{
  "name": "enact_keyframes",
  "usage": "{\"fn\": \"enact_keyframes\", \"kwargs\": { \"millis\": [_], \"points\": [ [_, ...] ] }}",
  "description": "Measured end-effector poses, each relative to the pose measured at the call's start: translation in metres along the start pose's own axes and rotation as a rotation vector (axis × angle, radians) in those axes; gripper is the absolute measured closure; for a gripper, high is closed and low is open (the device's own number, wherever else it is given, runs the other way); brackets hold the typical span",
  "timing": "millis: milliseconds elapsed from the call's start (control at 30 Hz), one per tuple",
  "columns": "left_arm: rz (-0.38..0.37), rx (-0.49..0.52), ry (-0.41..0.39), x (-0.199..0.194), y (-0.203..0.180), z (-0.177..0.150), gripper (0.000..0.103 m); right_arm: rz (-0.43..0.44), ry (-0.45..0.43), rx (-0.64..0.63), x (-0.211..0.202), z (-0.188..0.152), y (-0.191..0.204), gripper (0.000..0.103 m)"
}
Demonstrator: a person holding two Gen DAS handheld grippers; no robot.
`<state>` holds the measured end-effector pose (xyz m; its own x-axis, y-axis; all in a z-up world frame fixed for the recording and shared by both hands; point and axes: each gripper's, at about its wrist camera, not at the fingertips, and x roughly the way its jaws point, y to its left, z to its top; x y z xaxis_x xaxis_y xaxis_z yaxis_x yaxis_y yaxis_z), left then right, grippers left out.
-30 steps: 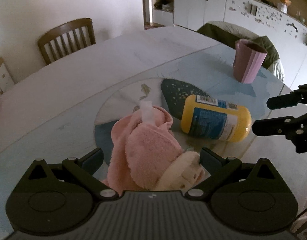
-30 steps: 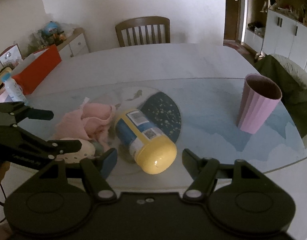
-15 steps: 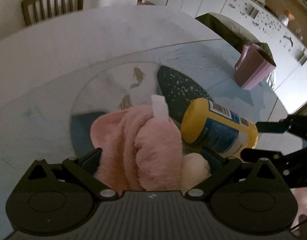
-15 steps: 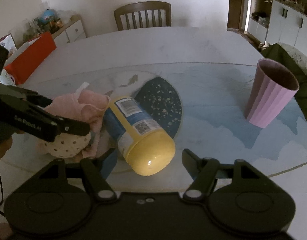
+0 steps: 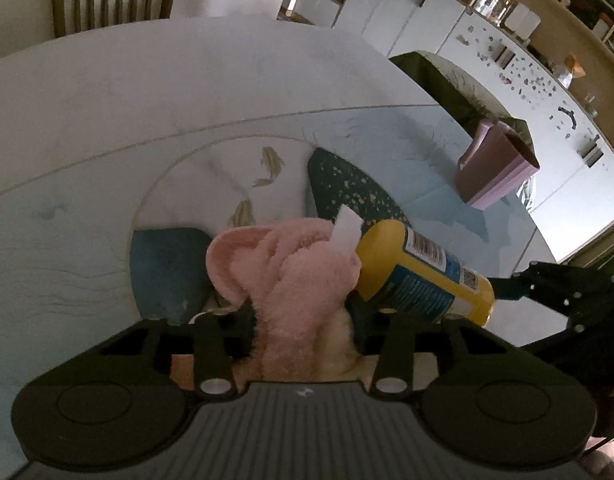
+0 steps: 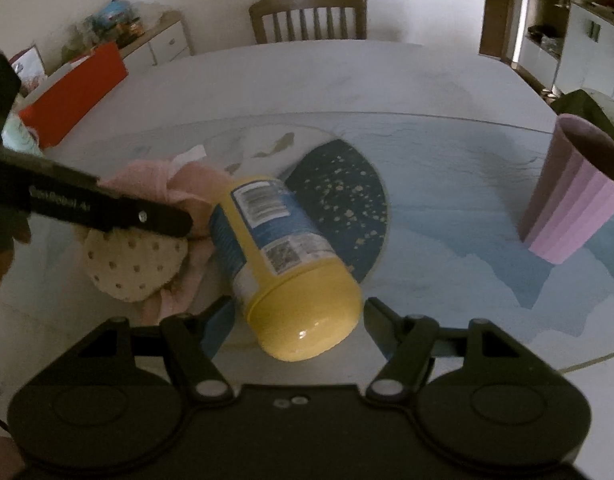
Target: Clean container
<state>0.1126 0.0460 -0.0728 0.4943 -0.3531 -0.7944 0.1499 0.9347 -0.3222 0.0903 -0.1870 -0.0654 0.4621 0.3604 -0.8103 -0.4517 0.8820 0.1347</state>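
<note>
Left tool (image 5: 303, 320) closing on pink cloth (image 5: 291, 280) | right tool (image 6: 295, 320) spread open around the yellow jar (image 6: 283, 256), which is lying on the surface (image 6: 427, 92), cloth at its 9 o'clock | risk: jar rolling toward pink cup (image 6: 571, 196), at its 3 o'clock; cloth slipping out | hidden: left pads, jar's underside.

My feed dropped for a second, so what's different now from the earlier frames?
The left claw has moved in over the pink cloth and is closing on it; its pads squeeze the bundle. The right claw has come closer to the yellow container, jaws open either side of its cap end. The container stays lying on its side; the pink cup is unmoved.
</note>
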Motion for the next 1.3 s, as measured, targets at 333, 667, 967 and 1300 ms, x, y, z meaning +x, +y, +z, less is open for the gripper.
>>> {"fn": "enact_keyframes", "kwargs": {
  "millis": [333, 667, 967, 1300],
  "points": [
    [-0.068, -0.003, -0.068, -0.050, -0.019, -0.007, 0.064, -0.020, -0.026, -0.110, -0.005, -0.006, 0.013, 0.036],
    [-0.172, 0.169, -0.035, -0.050, -0.084, -0.007, 0.064, -0.009, -0.043, -0.255, -0.015, -0.013, 0.042, 0.036],
    [-0.097, 0.122, -0.018, -0.035, -0.062, -0.011, 0.065, 0.009, -0.040, -0.281, -0.024, -0.020, 0.049, 0.038],
    [0.013, 0.034, -0.009, -0.033, -0.022, -0.014, 0.065, -0.022, -0.074, -0.272, -0.031, -0.012, 0.050, 0.039]
  ]
}}
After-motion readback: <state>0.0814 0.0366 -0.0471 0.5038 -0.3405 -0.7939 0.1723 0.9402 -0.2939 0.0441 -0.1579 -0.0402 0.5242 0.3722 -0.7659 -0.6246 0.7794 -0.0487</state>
